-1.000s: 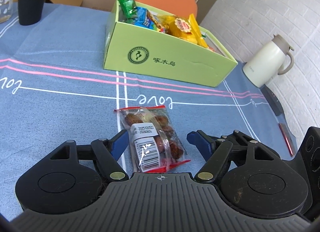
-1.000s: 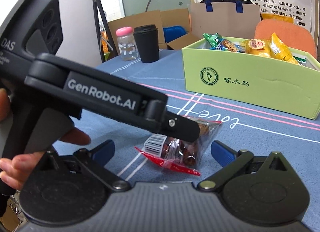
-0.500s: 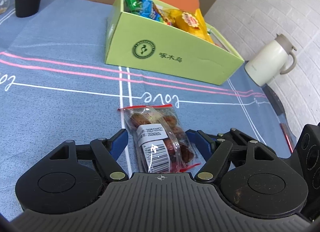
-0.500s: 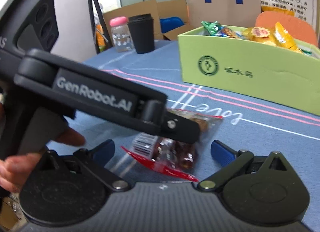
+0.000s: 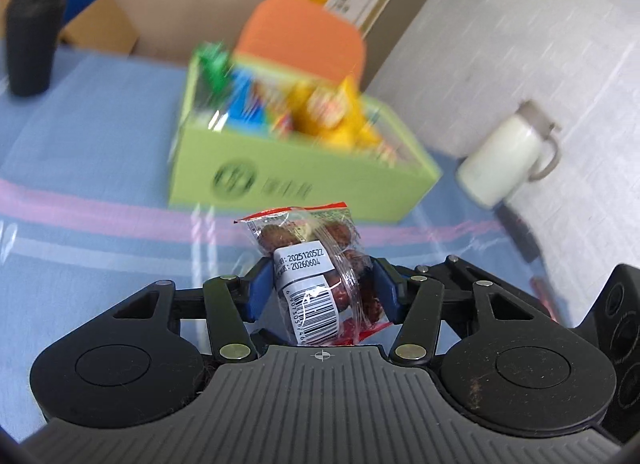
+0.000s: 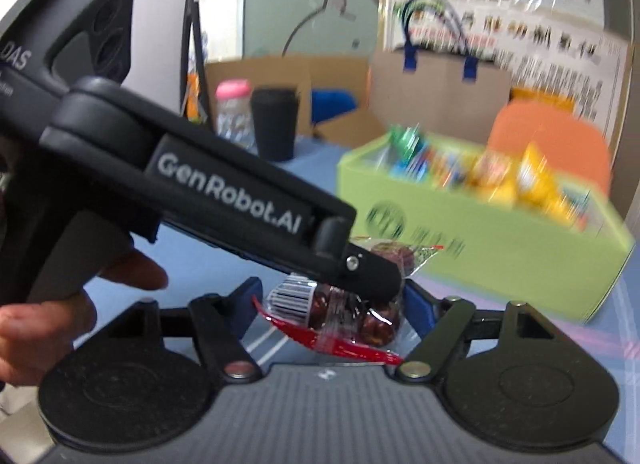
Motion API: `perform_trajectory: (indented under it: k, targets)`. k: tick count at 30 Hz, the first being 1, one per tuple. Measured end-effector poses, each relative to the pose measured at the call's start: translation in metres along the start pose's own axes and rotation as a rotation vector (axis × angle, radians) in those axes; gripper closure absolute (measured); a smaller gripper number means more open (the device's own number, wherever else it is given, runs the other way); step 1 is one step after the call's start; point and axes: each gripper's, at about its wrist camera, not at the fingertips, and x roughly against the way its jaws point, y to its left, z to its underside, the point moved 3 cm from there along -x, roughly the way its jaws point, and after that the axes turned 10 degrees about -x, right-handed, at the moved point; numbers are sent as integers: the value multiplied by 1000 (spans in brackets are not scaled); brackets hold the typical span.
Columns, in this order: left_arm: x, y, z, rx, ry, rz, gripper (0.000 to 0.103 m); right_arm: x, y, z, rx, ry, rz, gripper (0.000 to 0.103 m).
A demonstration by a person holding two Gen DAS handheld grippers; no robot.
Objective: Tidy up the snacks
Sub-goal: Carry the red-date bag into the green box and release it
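A clear snack packet (image 5: 320, 264) with red ends, dark round sweets and a barcode label is pinched between the blue pads of my left gripper (image 5: 320, 284), lifted off the blue tablecloth (image 5: 100, 136). My right gripper (image 6: 332, 304) also has its blue pads closed in against the same packet (image 6: 340, 312); the left gripper's black body (image 6: 224, 192) crosses in front of it. The green cardboard box (image 5: 288, 180) holding several colourful snack bags stands beyond, blurred; it also shows in the right wrist view (image 6: 480, 232).
A white thermos jug (image 5: 508, 156) stands right of the box by the brick wall. A black cup (image 6: 276, 124) and a pink-lidded jar (image 6: 234, 112) stand at the table's far left. An orange chair back (image 5: 304, 40) is behind the box.
Both grippers have closed onto the packet, which lay flat on the cloth before. The packet is now lifted and both views have swung upward toward the box.
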Motion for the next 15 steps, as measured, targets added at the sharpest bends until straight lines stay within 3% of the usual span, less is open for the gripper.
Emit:
perform_trajectory:
  k: [7, 11, 15]
  targets:
    - [-53, -35, -95, -93, -50, 40, 66, -8, -76, -60, -4, -105, 85, 23]
    - [-107, -46, -130, -119, -30, 37, 66, -36, -125, -77, -66, -87, 117, 24]
    - [-160, -41, -138, -122, 31, 3, 66, -73, -157, -71, -127, -21, 112, 24]
